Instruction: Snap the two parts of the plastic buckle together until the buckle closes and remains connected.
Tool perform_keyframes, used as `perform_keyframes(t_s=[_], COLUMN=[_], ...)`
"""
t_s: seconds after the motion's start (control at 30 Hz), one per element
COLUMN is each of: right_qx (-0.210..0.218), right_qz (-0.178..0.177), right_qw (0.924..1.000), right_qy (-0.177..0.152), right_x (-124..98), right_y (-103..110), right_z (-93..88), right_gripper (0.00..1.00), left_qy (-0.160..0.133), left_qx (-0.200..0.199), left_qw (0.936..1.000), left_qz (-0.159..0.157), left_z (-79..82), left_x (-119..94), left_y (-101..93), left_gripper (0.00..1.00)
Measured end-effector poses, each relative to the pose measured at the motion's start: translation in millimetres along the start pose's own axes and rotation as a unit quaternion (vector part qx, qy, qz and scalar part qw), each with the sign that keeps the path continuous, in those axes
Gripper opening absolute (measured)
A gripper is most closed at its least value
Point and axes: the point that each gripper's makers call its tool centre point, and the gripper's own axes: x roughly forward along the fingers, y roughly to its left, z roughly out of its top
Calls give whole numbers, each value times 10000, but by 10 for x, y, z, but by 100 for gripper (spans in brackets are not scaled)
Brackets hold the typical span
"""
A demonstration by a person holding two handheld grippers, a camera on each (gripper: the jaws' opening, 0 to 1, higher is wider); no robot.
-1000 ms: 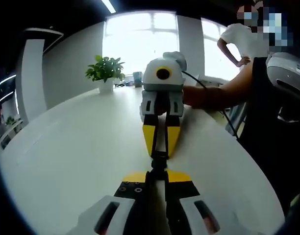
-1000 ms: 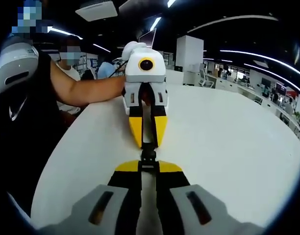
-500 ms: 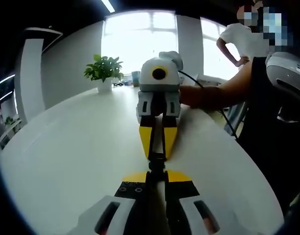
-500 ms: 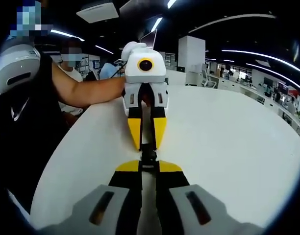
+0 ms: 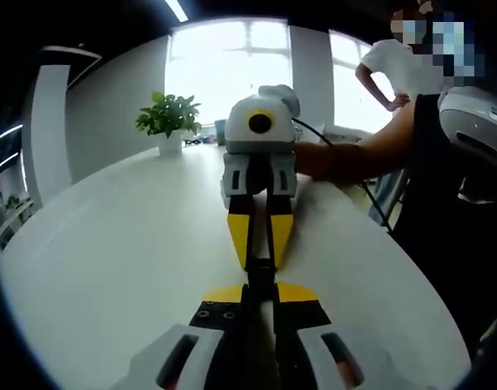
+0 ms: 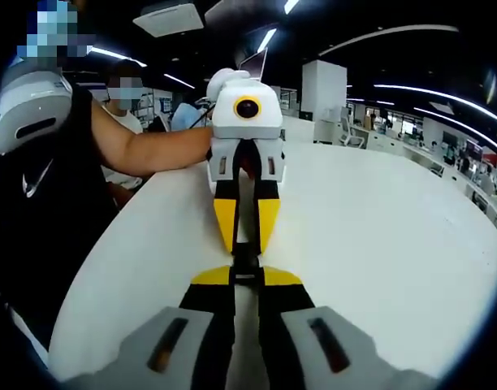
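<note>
The black plastic buckle (image 5: 261, 275) is held just above the white table (image 5: 110, 268), between two grippers that face each other tip to tip. My left gripper (image 5: 261, 288) is shut on the near part. My right gripper (image 5: 259, 262), with yellow jaws, is shut on the far part. In the right gripper view the buckle (image 6: 246, 262) shows as a short black piece between my right gripper (image 6: 246, 279) and the left gripper (image 6: 246, 247). Only a sliver of buckle shows between the tips, and I cannot tell whether the two parts have latched.
A potted plant (image 5: 169, 118) stands at the table's far end by the windows. The person's forearm (image 5: 354, 158) reaches in from the right, and the table edge (image 5: 411, 268) runs close beside it. Another person (image 6: 123, 114) sits behind the table (image 6: 378, 244).
The two grippers have drawn closer together. The stretch of black buckle showing between their tips has shrunk.
</note>
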Motion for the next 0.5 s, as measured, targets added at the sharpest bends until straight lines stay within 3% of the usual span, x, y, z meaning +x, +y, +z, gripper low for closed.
perform_keyframes(t_s=[0.5], right_qx=[-11], right_qz=[-15], right_qw=[10000], right_qy=[13], right_x=[10], right_y=[-13], right_z=[-33], right_gripper=[9], left_qy=[12], left_qx=[70], left_qw=[10000], left_qz=[35], left_z=[9], left_x=[-1], left_y=[2], left_gripper=[9])
